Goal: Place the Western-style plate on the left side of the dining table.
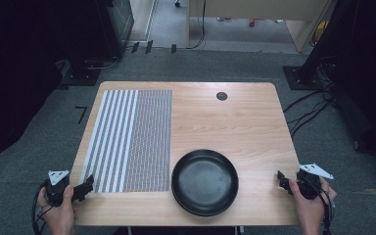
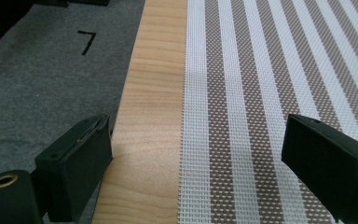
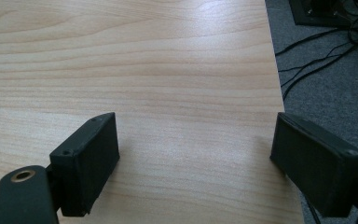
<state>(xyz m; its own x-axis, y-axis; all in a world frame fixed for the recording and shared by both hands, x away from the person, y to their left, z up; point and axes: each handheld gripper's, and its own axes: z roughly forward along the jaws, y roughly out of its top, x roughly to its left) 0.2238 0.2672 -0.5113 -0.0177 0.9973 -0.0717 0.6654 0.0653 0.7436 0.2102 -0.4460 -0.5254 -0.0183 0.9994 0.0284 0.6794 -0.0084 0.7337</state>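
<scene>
I stand at a light wooden table (image 1: 235,122) with a two-jaw gripper in each hand. A woven placemat (image 1: 129,139) lies flat on the table ahead of my left gripper (image 1: 84,187) — white and brown stripes on its left part, a finer brown weave on its right. A black round plate (image 1: 204,182) sits between my two grippers, just beside the placemat's right edge and near the table's front edge; nothing lies on it, as far as the high view lets me tell. A small dark round fitting (image 1: 221,96) is set in the tabletop far ahead, well apart from everything else. Grey carpet (image 1: 39,147) surrounds the table, with black cables (image 1: 308,110) trailing on the floor to the right.

My left hand (image 1: 58,208) holds the left gripper at the table's front left corner. Its jaws are spread wide and hold nothing; in the left gripper view one jaw hangs over the carpet and table edge, the other over the striped mat.

My right hand (image 1: 309,205) holds the right gripper (image 1: 283,180) at the front right corner — jaws also spread wide and empty, above bare wood and the table's right edge.

The plate lies to the right of my left gripper and to the left of my right one, touching neither.
</scene>
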